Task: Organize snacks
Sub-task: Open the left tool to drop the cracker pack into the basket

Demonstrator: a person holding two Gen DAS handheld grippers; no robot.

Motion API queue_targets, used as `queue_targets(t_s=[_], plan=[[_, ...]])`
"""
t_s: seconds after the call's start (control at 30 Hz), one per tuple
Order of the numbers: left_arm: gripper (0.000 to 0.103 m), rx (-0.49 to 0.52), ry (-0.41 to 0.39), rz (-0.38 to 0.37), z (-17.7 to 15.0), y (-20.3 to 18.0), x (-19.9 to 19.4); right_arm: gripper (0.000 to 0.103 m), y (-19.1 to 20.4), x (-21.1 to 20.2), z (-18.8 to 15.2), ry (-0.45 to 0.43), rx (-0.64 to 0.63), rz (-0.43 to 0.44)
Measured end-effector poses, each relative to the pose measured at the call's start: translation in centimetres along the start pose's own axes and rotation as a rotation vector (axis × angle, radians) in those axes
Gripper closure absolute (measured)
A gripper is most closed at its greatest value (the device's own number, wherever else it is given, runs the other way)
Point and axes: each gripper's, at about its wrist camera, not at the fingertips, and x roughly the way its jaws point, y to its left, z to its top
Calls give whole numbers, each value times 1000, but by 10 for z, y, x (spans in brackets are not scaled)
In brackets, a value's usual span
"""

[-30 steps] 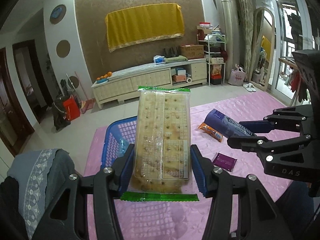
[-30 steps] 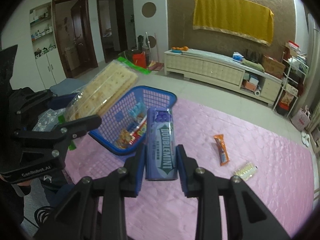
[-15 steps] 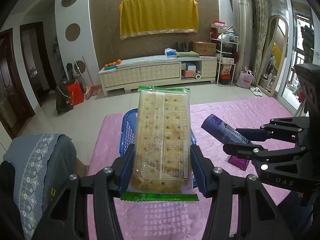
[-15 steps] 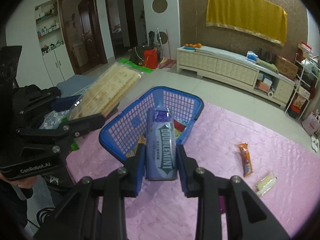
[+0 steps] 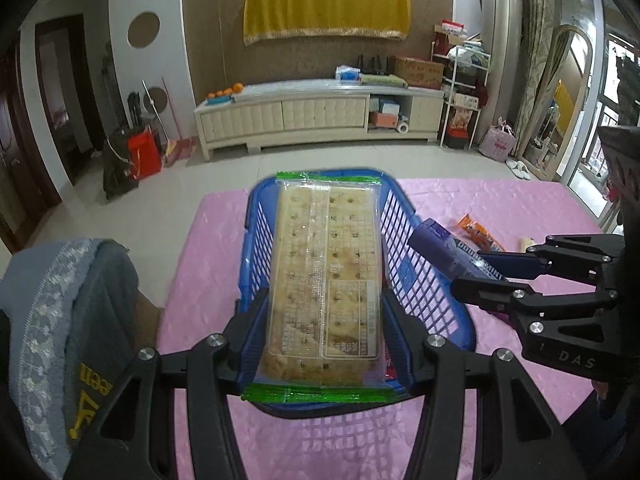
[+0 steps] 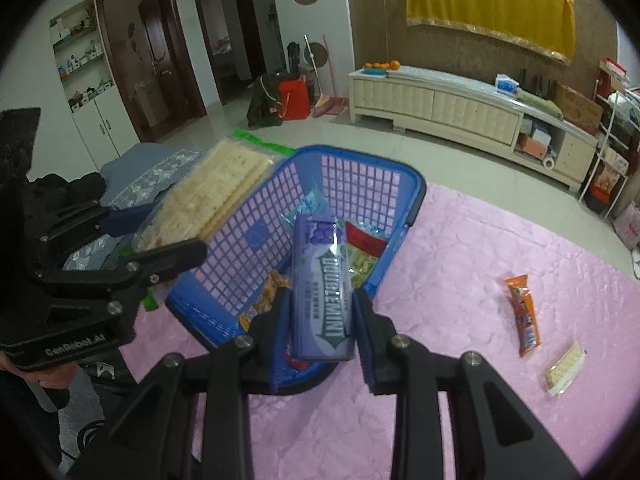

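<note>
My left gripper (image 5: 326,320) is shut on a clear cracker pack with green ends (image 5: 326,276), held flat above the blue mesh basket (image 5: 420,280). My right gripper (image 6: 322,320) is shut on a purple Doublemint gum pack (image 6: 322,280), hanging over the basket (image 6: 360,184) near its front rim. Several snack packets lie inside the basket, among them a red one (image 6: 366,242) and a light blue one (image 6: 314,202). In the right wrist view the cracker pack (image 6: 208,196) hovers over the basket's left rim. The gum pack (image 5: 448,246) shows at the basket's right side in the left wrist view.
A pink quilted cloth (image 6: 460,280) covers the table. On it, right of the basket, lie an orange snack bar (image 6: 524,316) and a small clear cracker packet (image 6: 564,368). A grey-blue garment (image 5: 60,312) hangs at the table's left. Floor and a white cabinet (image 5: 320,116) lie beyond.
Both grippers have moved forward and down with their packs until they hang over the blue basket. The basket now sits right beneath the cracker pack and the gum pack.
</note>
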Motion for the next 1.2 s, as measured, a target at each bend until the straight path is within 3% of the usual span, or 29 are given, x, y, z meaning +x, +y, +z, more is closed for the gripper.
queue_targets(t_s=[0.47, 0.53, 0.6, 0.83, 1.2], plan=[[51, -25, 57, 3, -9, 12, 33, 68, -2, 10, -3, 20, 1, 10], [45, -11, 75, -4, -11, 10, 38, 68, -3, 10, -3, 19, 0, 10], [32, -2, 74, -5, -14, 11, 41, 68, -4, 7, -4, 18, 2, 8], [26, -69, 52, -49, -13, 19, 24, 68, -4, -3, -4, 15, 26, 3], [25, -97, -4, -1, -15, 41, -12, 68, 21, -8, 10, 3, -7, 21]])
